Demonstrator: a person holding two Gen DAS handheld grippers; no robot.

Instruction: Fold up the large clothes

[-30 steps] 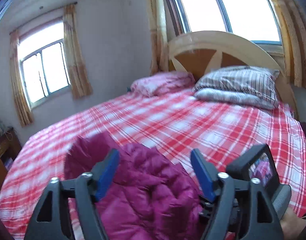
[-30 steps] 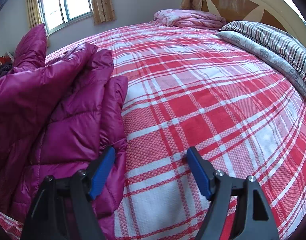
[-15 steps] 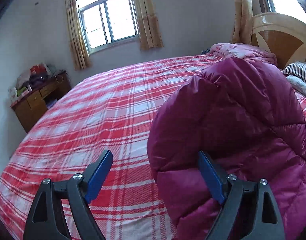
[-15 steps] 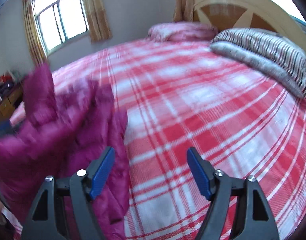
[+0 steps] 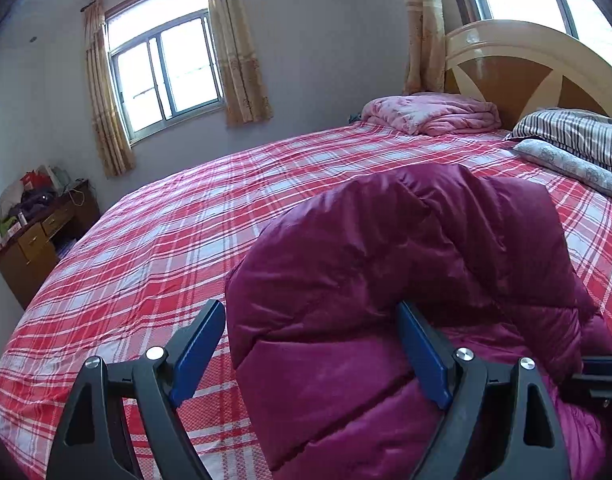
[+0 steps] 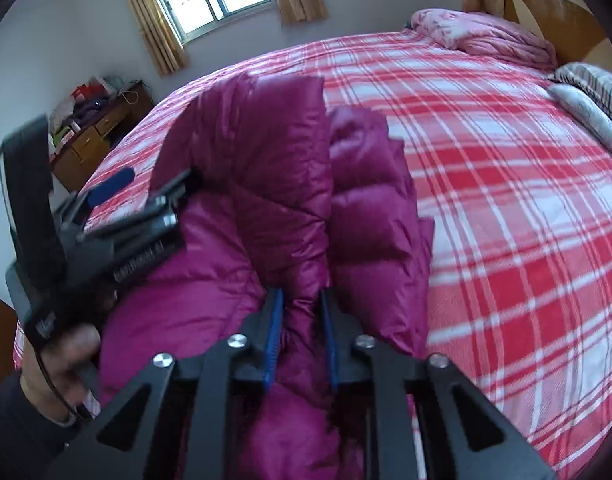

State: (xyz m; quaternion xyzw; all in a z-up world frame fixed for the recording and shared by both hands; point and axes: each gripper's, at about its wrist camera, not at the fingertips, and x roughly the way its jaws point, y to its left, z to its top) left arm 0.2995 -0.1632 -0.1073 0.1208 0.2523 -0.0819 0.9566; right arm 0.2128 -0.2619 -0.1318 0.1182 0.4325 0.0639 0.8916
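On the bed (image 5: 154,248), with its red plaid sheet, the magenta down jacket (image 6: 266,184) lies bunched near the foot, one padded section standing up in a hump. My right tool (image 6: 301,336) has just been closing and now pinches a ridge of the jacket between its blue pads. My left tool (image 5: 309,354) stands wide, released, with the hump's edge between its fingers but unpressed. I'd seat the left deeper on that edge, clamp, then lift both evenly so the slippery shell doesn't slide out.
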